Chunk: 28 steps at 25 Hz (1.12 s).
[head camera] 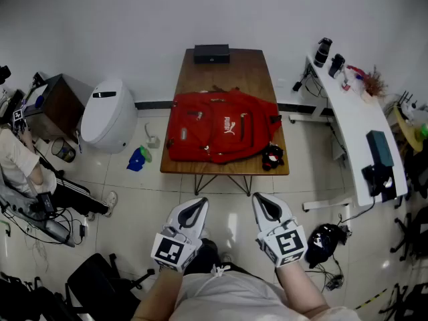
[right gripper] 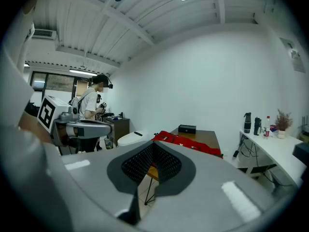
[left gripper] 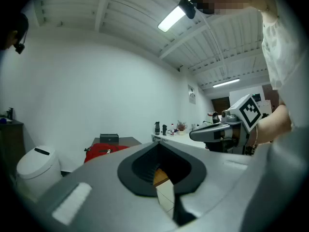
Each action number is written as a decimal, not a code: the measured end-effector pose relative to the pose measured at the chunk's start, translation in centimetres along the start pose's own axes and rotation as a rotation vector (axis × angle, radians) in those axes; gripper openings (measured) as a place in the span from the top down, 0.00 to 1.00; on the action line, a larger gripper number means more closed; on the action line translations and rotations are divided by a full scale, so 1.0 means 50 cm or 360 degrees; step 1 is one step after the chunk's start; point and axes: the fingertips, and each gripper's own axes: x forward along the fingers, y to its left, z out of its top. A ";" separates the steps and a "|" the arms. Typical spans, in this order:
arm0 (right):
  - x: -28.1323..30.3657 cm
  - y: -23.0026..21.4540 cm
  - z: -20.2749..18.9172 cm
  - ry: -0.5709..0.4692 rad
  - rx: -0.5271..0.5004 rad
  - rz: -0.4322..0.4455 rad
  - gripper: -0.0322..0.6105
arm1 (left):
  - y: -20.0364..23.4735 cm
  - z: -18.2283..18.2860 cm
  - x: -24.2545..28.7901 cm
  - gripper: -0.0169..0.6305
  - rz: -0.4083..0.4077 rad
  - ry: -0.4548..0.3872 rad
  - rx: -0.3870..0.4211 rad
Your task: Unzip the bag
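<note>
Head view: bag (head camera: 221,134) lying flat on surface (head camera: 227,65), long axis running L-R, well ahead of L tool (head camera: 194,206) & R tool (head camera: 266,204); neither nearer.
Left gripper view: L tool sitting closed, empty; bag ahead-left.
Right gripper view: R tool sitting closed, empty; bag ahead-right.

The bag (head camera: 221,134) is shown as matt red cloth, the table (head camera: 224,72) as smooth brown wood, the floor (head camera: 134,196) as glossy pale tile.
</note>
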 end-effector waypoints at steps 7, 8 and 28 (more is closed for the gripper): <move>0.123 -0.038 0.009 0.0002 -0.0043 0.0039 0.94 | 0.113 -0.022 0.076 0.96 0.0033 0.0035 -0.0058; 0.145 -0.044 0.010 0.0022 -0.0037 0.0040 0.94 | 0.133 -0.026 0.089 0.96 0.0031 0.0042 -0.0068; 0.517 -0.133 0.021 0.0252 0.0052 0.0111 0.94 | 0.448 -0.093 0.323 0.96 -0.0090 0.0238 -0.0161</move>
